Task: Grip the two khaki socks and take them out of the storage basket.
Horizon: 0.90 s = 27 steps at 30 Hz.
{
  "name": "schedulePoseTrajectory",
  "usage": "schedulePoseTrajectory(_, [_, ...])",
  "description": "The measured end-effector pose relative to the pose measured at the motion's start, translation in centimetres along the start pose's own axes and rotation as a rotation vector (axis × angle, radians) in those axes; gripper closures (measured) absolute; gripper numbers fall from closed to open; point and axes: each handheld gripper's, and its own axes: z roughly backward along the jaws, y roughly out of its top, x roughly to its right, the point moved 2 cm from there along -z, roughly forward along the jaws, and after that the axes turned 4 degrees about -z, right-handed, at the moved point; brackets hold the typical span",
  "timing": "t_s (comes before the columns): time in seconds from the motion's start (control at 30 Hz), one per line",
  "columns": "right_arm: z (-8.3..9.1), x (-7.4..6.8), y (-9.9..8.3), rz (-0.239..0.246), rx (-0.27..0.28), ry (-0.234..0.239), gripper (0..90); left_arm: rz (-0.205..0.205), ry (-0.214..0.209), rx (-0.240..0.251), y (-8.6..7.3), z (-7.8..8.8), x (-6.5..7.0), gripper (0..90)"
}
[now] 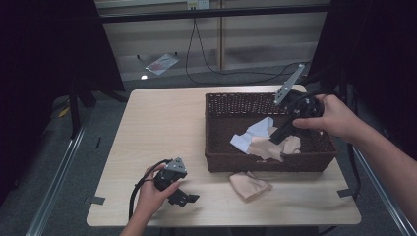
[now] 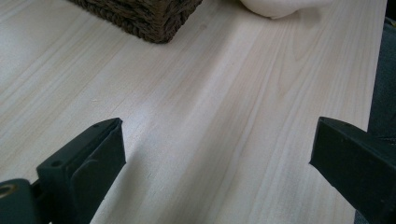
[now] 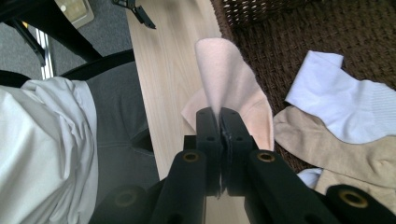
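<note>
A dark wicker basket (image 1: 220,160) stands on the right half of the wooden table (image 1: 157,128). Inside lie a white sock (image 1: 251,135) and beige socks (image 1: 265,147). My right gripper (image 1: 279,136) reaches into the basket and is shut on a pale pink sock (image 3: 229,79), which sticks up past the closed jaws (image 3: 220,114). Beside it lie the white sock (image 3: 336,107) and a beige sock (image 3: 336,154). Another pink sock (image 1: 248,186) lies on the table in front of the basket. My left gripper (image 1: 184,198) rests low at the front left, open (image 2: 217,135) over bare wood.
The basket's corner (image 2: 140,18) and the loose sock (image 2: 280,7) lie ahead of the left jaws. The table's front edge runs close by the left hand (image 1: 150,194). The person's lap (image 3: 116,121) is beside the table edge. Cables (image 1: 206,64) run over the floor behind.
</note>
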Motion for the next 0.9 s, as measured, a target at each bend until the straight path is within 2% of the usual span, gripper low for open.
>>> schedulePoseTrajectory(0.2, [-1.4,-0.5,0.1,0.026,-0.027,0.007,88.2,0.003,0.003,0.01,0.0,0.0,0.0,2.8])
schedulePoseTrajectory(0.27, [-2.1,-0.6,0.1,0.038,-0.044,-0.002,88.2,0.0,0.007,-0.007,0.0,0.1,0.0,2.8])
schedulePoseTrajectory(0.6, [-5.0,-1.2,0.1,0.067,-0.098,0.005,87.7,0.008,0.006,-0.001,0.0,0.2,0.0,2.8])
schedulePoseTrajectory(0.73, [-6.2,-1.1,-0.1,0.079,-0.109,-0.013,87.7,0.005,0.007,-0.009,0.0,0.2,0.1,2.8])
schedulePoseTrajectory(0.77, [-6.6,-1.0,-0.1,0.08,-0.116,-0.001,87.6,0.006,0.006,-0.007,0.0,0.2,0.1,2.8])
schedulePoseTrajectory(0.83, [-7.2,-1.1,-0.3,0.069,-0.132,-0.008,87.3,0.003,0.007,-0.008,0.0,0.2,0.0,2.8])
schedulePoseTrajectory(0.9, [-8.1,-0.9,-0.5,0.081,-0.135,-0.009,84.1,0.007,0.008,-0.007,0.0,0.2,0.0,2.8])
